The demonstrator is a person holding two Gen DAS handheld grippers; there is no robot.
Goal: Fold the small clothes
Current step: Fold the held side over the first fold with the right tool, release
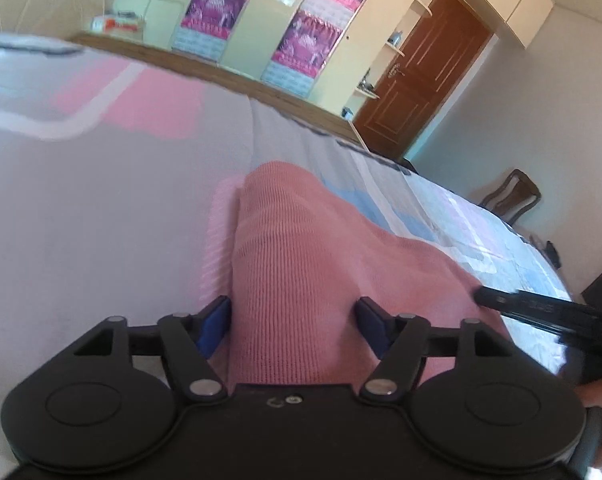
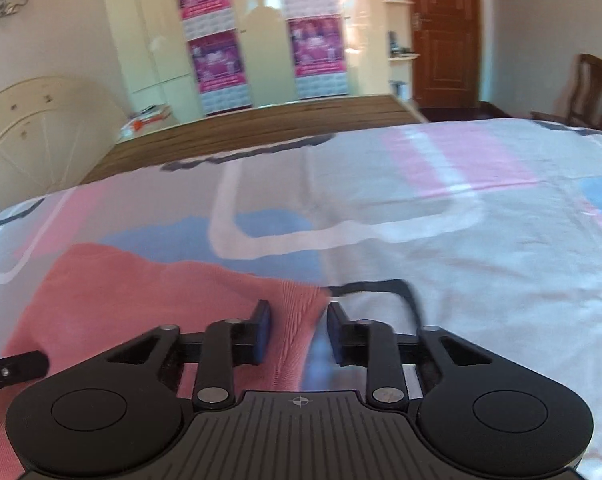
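Bedroom: bed with pink, blue and white patterned sheet; cream wardrobe; brown door. Pink knit garment lying on bed. Left gripper: jaws wide apart, garment fold between them. Right gripper: jaws parted around garment edge, not clamped.

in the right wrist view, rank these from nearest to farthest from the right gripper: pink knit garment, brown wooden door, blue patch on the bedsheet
1. Pink knit garment: between the fingers of the right gripper, spreading left.
2. Blue patch on the patterned bedsheet: just ahead, slightly left, beyond the garment.
3. Brown wooden door: far wall, upper right, past the bed.
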